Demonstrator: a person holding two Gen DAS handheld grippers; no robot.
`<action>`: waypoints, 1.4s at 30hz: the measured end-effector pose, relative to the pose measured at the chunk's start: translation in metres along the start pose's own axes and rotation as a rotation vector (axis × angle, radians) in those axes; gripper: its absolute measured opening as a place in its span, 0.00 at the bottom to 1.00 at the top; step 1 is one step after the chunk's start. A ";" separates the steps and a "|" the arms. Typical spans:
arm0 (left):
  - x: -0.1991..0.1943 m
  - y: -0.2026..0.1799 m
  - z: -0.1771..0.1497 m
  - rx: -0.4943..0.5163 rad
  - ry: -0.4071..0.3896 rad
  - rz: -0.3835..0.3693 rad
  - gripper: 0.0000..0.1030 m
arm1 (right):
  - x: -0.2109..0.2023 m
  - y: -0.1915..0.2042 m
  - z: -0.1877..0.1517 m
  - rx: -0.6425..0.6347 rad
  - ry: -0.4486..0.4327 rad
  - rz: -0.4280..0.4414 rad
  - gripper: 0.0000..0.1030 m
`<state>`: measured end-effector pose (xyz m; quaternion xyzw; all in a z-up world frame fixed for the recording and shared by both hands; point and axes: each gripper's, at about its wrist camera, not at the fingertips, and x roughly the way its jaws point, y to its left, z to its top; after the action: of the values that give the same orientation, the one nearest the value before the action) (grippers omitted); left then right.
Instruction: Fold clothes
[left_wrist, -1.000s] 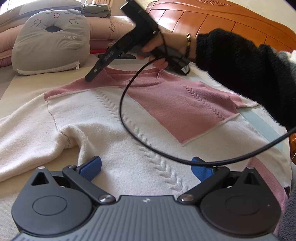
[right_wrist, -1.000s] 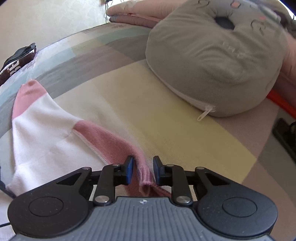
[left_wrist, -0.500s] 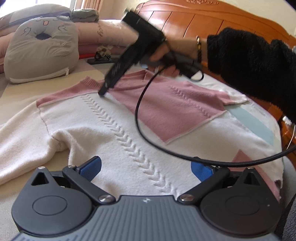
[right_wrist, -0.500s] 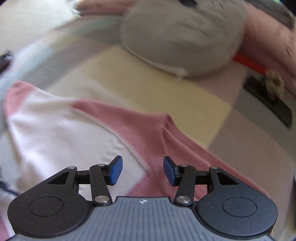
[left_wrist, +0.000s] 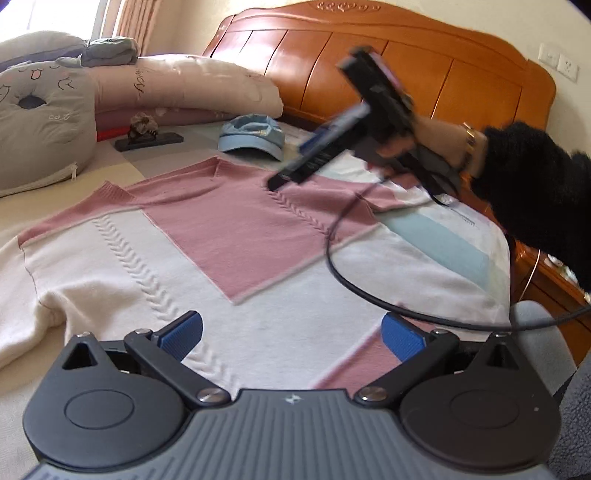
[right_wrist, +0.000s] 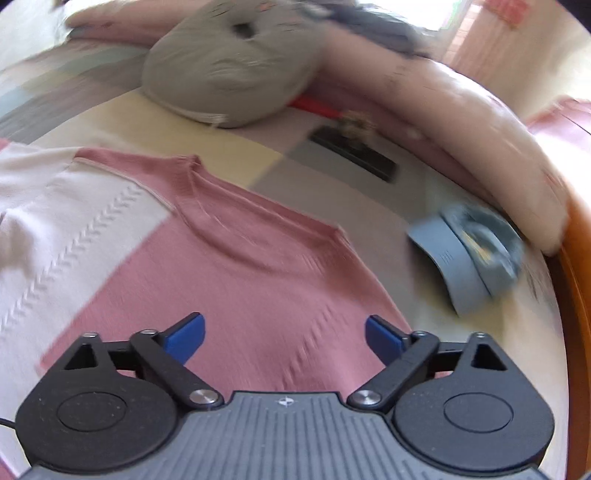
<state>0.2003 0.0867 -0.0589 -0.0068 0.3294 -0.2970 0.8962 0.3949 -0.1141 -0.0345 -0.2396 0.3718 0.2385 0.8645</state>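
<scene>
Lying face up across the bed (left_wrist: 443, 240), a pink-and-cream sweater (left_wrist: 229, 236) waited to be folded, its neckline toward the headboard (left_wrist: 406, 62) and its hem at the near edge. The right gripper (right_wrist: 284, 334), its jaws having just been opening and now spread wide with nothing between them, hung over the sweater's pink chest panel, apparently freed so the person could take a fresh hold elsewhere. In the left wrist view that same tool appeared blurred in a hand (left_wrist: 417, 136) with a black sleeve (left_wrist: 535, 192), its cable (left_wrist: 369, 288) looping over the knit. The left gripper (left_wrist: 291, 332) also stood wide and empty above the hem, likely placed there to take the lower edge. One cream sleeve trailed off toward the bed's left edge, rumpled, suggesting the laying-out was only partly smoothed. Beyond the neckline, by the head end, sat a blue cap (left_wrist: 251, 136), a grey cat cushion (left_wrist: 40, 122), a long pink pillow (left_wrist: 192, 88) and a dark flat object too small to identify.
</scene>
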 end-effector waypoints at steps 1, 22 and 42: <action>-0.002 -0.005 0.000 -0.007 0.014 0.012 0.99 | -0.006 -0.003 -0.015 0.019 -0.010 0.013 0.98; 0.072 0.127 0.038 -0.713 -0.010 0.232 0.95 | -0.064 0.022 -0.097 0.281 -0.135 0.366 1.00; 0.046 0.111 0.046 -0.679 0.017 0.423 0.92 | -0.033 0.042 -0.103 0.299 -0.001 0.393 1.00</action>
<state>0.3138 0.1453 -0.0727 -0.2325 0.4103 0.0198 0.8816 0.2955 -0.1503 -0.0819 -0.0319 0.4422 0.3444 0.8276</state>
